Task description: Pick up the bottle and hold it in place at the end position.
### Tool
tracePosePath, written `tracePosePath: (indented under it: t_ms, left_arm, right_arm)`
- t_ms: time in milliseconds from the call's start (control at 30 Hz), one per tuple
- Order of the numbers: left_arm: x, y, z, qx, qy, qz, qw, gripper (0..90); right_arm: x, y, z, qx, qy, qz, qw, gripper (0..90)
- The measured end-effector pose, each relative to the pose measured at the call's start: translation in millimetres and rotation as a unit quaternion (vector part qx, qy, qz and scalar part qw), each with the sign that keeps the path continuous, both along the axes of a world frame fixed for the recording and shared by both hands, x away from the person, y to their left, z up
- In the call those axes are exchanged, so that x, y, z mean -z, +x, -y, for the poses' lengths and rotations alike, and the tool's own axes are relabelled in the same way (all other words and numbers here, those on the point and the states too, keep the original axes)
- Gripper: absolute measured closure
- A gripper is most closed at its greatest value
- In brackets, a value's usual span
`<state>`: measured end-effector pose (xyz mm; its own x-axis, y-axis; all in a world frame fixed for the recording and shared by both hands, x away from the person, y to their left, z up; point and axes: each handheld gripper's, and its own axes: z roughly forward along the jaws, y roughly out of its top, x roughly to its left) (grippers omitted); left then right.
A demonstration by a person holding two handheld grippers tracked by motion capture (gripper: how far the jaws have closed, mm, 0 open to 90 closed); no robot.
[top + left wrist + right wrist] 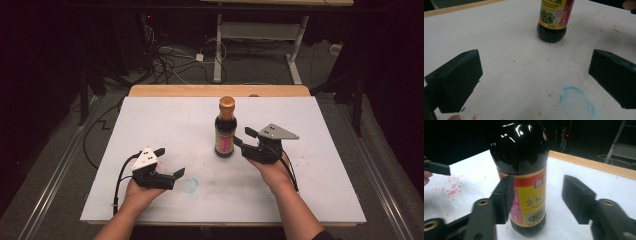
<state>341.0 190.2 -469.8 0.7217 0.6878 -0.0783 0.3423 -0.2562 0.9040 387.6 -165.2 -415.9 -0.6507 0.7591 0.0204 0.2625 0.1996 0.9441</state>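
High view: we hold the right gripper [241, 137] spread wide beside the upright sauce bottle [226, 128]; our left gripper [169, 162] gapes, empty.

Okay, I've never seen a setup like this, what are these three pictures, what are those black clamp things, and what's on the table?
A person sits at a white table and holds a hand-held gripper in each hand: a two-jaw clamp with a small camera on it. The high view looks down from above: left hand-held gripper, right hand-held gripper. The other two pictures come from those gripper cameras and look out between the black jaws. On the table stands one upright dark sauce bottle with a yellow and pink label and a bronze cap, plus a faint blue ring mark and red specks. Nothing is held: both sets of jaws stand open, the right one's on either side of the bottle.
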Motion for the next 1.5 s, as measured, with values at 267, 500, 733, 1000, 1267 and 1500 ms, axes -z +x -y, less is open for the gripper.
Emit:
tracePosePath:
  t_ms: [267,500,733,1000,1267,1500]
  left_arm:
    - [-4.7,20.0,21.3,0.018,0.001,0.004,0.9998,0.0]
    - [-5.2,38.1,43.1,0.031,-0.001,0.009,0.9995,0.0]
    - [-4.9,55.3,60.4,0.04,-0.008,0.003,0.9992,0.0]
    - [-7.2,73.5,82.7,0.055,-0.008,0.001,0.9985,0.0]
    - [-12.4,88.9,104.5,0.069,-0.006,0.003,0.9976,1.8]
    - [-11.2,96.3,117.9,0.081,-0.011,-0.002,0.9966,3.5]
  right_arm:
    - [-2.5,-1.8,4.6,0.002,0.004,0.005,1.0,69.6]
    - [-3.8,-0.2,8.4,-0.004,0.013,0.012,0.9998,85.9]
    - [-5.3,0.6,10.8,-0.006,0.012,0.014,0.9998,90.0]
    - [-7.7,3.0,15.8,-0.004,0.014,0.011,0.9998,90.0]
    - [-15.0,5.8,18.4,-0.006,0.016,0.017,0.9997,90.0]
    - [-23.2,7.3,18.6,-0.01,0.015,0.02,0.9996,90.0]
